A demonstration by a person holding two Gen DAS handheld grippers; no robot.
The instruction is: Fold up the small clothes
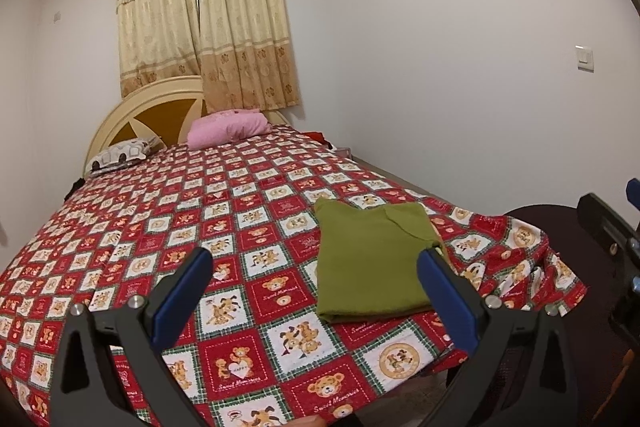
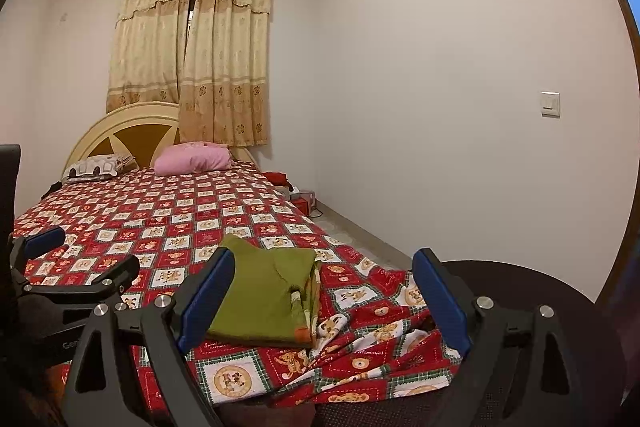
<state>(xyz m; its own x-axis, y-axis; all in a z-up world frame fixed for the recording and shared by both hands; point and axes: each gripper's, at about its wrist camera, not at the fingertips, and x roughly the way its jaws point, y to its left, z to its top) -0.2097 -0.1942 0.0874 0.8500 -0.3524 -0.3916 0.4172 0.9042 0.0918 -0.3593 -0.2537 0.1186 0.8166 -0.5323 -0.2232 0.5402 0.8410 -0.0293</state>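
A small green garment (image 1: 370, 259) lies folded into a flat rectangle on the red teddy-bear bedspread (image 1: 240, 227), near the bed's front right corner. My left gripper (image 1: 314, 259) hovers over the bed's near edge, open and empty, its right blue pad just in front of the garment's near right corner. In the right wrist view the same green garment (image 2: 264, 295) lies between the wide blue pads of my right gripper (image 2: 322, 263), which is open, holds nothing and stays back from the cloth. The left gripper (image 2: 44, 243) shows at that view's left edge.
A pink pillow (image 1: 228, 129) and a white patterned pillow (image 1: 120, 155) lie by the headboard (image 1: 136, 115). The bedspread (image 2: 360, 343) hangs rumpled over the corner. A dark round seat (image 2: 520, 291) stands at right. A white wall runs along the bed's right side, with red items (image 2: 296, 193) on the floor.
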